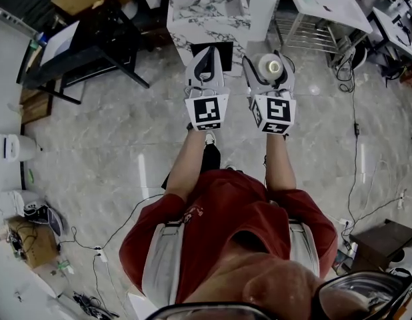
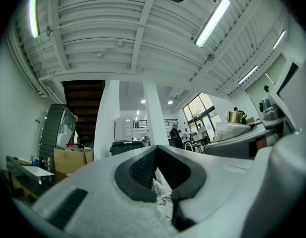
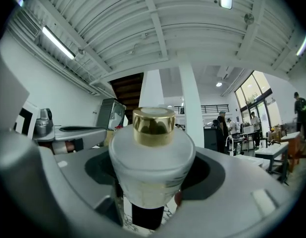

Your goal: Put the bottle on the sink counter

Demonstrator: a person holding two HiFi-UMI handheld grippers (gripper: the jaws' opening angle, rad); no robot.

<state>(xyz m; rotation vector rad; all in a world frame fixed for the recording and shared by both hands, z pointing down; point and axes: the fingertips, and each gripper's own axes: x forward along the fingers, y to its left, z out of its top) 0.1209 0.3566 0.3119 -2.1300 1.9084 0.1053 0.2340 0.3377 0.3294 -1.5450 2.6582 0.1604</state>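
Closest to the head camera sat the rim of a pair of glasses (image 1: 353, 292), and past it a red shirt (image 1: 239, 212) crossed by grey straps (image 1: 165, 262). Both forearms stretched forward side by side over the pale tiled floor (image 1: 113, 145). Each ended in a marker cube (image 1: 207, 112), with the jaws beyond.

The left hand-held gripper (image 1: 205, 60) had its jaws together at the tips, with nothing between them. Its own view showed only a sliver of veined marble through the narrow slit behind the pads. The right hand-held gripper (image 1: 267, 61) was clamped on the bottle (image 1: 272, 66), a white, round-shouldered one with a gold cap (image 3: 153, 127). It was held upright in the air above the floor, resting on nothing.

Just ahead of both grippers stood the marble tabletop (image 1: 207, 12), white with grey veins, with a dark opening (image 1: 211, 51) in its near face. Farther off, a dark desk (image 1: 93, 45) stood to the left and a white table (image 1: 323, 2) to the right. Cables (image 1: 356, 145) trailed over the floor. The gripper views showed people standing in the distance by tall windows (image 3: 252, 100).
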